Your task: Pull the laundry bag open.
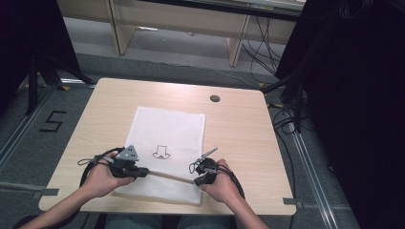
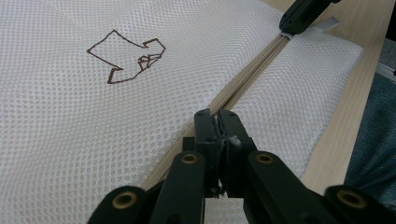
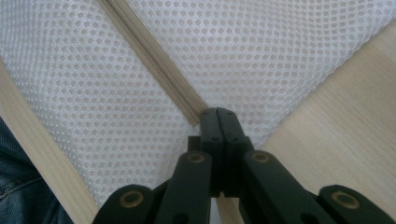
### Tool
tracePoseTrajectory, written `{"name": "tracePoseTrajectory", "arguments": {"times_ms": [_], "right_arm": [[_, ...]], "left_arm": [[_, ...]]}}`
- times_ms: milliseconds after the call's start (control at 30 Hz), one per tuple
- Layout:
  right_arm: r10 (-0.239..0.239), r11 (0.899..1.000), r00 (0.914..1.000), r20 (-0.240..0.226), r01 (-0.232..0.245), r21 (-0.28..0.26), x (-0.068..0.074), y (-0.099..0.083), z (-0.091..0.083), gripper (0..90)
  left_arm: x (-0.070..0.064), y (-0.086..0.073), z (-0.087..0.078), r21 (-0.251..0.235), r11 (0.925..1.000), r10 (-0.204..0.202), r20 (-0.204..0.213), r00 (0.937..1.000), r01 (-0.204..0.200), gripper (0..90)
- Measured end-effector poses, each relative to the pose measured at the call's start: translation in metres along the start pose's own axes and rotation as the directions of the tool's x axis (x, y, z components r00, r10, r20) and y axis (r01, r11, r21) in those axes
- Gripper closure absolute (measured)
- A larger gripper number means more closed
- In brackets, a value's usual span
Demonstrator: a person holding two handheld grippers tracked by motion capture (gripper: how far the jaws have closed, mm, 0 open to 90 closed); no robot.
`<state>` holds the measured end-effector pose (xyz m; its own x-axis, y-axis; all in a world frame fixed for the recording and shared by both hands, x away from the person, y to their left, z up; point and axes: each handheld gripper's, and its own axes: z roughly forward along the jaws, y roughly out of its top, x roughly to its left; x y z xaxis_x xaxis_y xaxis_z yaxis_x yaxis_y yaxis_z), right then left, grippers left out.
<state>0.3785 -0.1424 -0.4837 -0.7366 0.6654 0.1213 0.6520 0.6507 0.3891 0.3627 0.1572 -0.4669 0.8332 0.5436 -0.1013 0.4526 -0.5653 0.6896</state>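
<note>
A white mesh bag (image 1: 167,129) with a brown outline drawing (image 1: 161,152) lies flat on the wooden table (image 1: 239,133). A beige zipper (image 1: 167,175) runs along its near edge. My left gripper (image 1: 143,171) sits at the zipper's left part. In the left gripper view, the left gripper (image 2: 218,119) is shut on the small zipper pull, with the zipper (image 2: 252,79) running away from it. My right gripper (image 1: 197,181) is at the zipper's right end. The right gripper view shows the right gripper (image 3: 217,114) shut on the end of the zipper (image 3: 154,51).
A round black grommet (image 1: 215,98) sits in the table's far side. Cables (image 1: 286,114) and black stands crowd the floor at the right, and a tripod (image 1: 38,71) stands at the left. The person's jeans (image 2: 373,130) are just past the near table edge.
</note>
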Motion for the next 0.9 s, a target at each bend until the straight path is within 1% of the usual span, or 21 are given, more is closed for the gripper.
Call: {"name": "tracePoseTrajectory", "arguments": {"times_ms": [33,67,100,133,167,200,233,267,333,400,500,533,600,633,700,733,767,800,833,867,900], "right_arm": [[0.001,1.000,1.0000,0.002,-0.001,0.000,0.000,0.000,0.000,90.0],[0.000,1.000,1.0000,0.000,0.000,0.000,0.000,0.000,0.000,90.0],[0.013,1.000,0.9999,-0.001,-0.013,0.003,0.001,0.000,0.000,90.0],[0.001,1.000,1.0000,0.003,-0.001,0.000,0.000,0.000,0.000,90.0],[0.008,1.000,1.0000,0.002,-0.008,0.003,0.001,0.000,0.000,90.0],[-0.001,1.000,1.0000,0.000,0.001,-0.001,0.000,0.000,0.000,90.0],[0.006,1.000,1.0000,-0.001,-0.006,0.003,0.000,0.000,0.000,90.0],[0.020,1.000,0.9998,-0.004,-0.020,0.010,0.001,0.000,0.000,90.0],[0.028,0.999,0.9996,-0.005,-0.028,0.015,0.001,0.000,-0.001,90.0],[0.000,1.000,1.0000,0.000,0.000,0.000,0.000,0.000,0.000,90.0],[0.000,1.000,1.0000,0.000,0.000,-0.001,0.000,0.000,0.000,90.0],[0.000,1.000,1.0000,0.000,0.000,-0.001,0.000,0.000,0.000,90.0],[0.000,1.000,1.0000,0.000,0.000,-0.001,0.000,0.000,0.000,90.0],[0.020,1.000,0.9998,-0.005,-0.020,0.011,0.001,0.000,0.000,90.0],[0.021,1.000,0.9998,-0.005,-0.021,0.011,0.000,0.000,0.000,90.0],[0.020,1.000,0.9998,-0.005,-0.020,0.011,0.000,0.000,0.000,90.0],[0.020,1.000,0.9998,-0.005,-0.020,0.011,0.000,0.000,0.000,90.0],[0.029,0.999,0.9996,-0.005,-0.029,0.015,0.001,0.000,-0.001,90.0],[0.024,1.000,0.9997,0.005,-0.024,0.013,0.001,0.000,-0.001,90.0],[0.031,0.999,0.9995,-0.002,-0.031,0.016,0.001,0.000,-0.001,90.0],[0.030,0.999,0.9996,-0.001,-0.030,0.015,0.001,0.000,-0.001,90.0]], "left_arm": [[0.000,0.000,0.000,0.003,1.0000,0.005,-0.001,1.0000,-0.005,87.3],[0.000,0.000,0.001,-0.011,0.9999,-0.012,-0.004,0.9999,0.012,87.3],[0.001,0.000,-0.001,0.004,1.0000,0.005,-0.009,0.9999,-0.005,87.3],[0.002,0.000,-0.002,0.003,0.9998,0.019,-0.009,0.9998,-0.019,87.3],[0.000,-0.001,-0.001,-0.019,0.9994,-0.029,-0.003,0.9996,0.029,87.3],[0.002,-0.001,-0.002,-0.012,0.9999,-0.006,-0.013,0.9999,0.006,87.3],[0.003,-0.001,-0.002,-0.007,1.0000,-0.002,-0.018,0.9998,0.002,87.3],[0.002,-0.002,-0.002,-0.011,0.9997,-0.020,-0.005,0.9998,0.020,87.3],[0.002,-0.003,-0.002,-0.005,0.9999,-0.013,-0.010,0.9999,0.013,87.2],[0.002,-0.003,-0.003,-0.006,1.0000,-0.002,-0.006,1.0000,0.002,87.3],[0.002,-0.003,-0.003,-0.005,0.9999,-0.009,-0.008,0.9999,0.009,87.3],[0.003,-0.002,-0.003,-0.004,1.0000,0.000,-0.006,1.0000,0.000,87.3],[0.003,-0.003,-0.004,-0.006,0.9998,-0.017,-0.019,0.9997,0.016,87.3],[0.003,-0.003,-0.005,-0.006,0.9997,-0.023,-0.014,0.9996,0.023,87.3],[0.005,-0.005,-0.007,-0.010,0.9996,-0.028,-0.017,0.9995,0.028,87.3],[0.006,-0.006,-0.008,-0.008,0.9999,-0.015,-0.023,0.9996,0.015,87.3],[0.006,-0.007,-0.009,0.001,0.9996,-0.027,-0.024,0.9993,0.027,87.3],[0.007,-0.009,-0.010,-0.002,0.9997,-0.023,-0.028,0.9993,0.023,87.3],[0.008,-0.010,-0.010,-0.006,0.9993,-0.037,-0.028,0.9989,0.037,87.3],[0.009,-0.010,-0.011,-0.013,0.9993,-0.035,-0.018,0.9992,0.035,87.3],[0.008,-0.011,-0.012,-0.012,0.9987,-0.050,-0.023,0.9985,0.050,87.3]]}}
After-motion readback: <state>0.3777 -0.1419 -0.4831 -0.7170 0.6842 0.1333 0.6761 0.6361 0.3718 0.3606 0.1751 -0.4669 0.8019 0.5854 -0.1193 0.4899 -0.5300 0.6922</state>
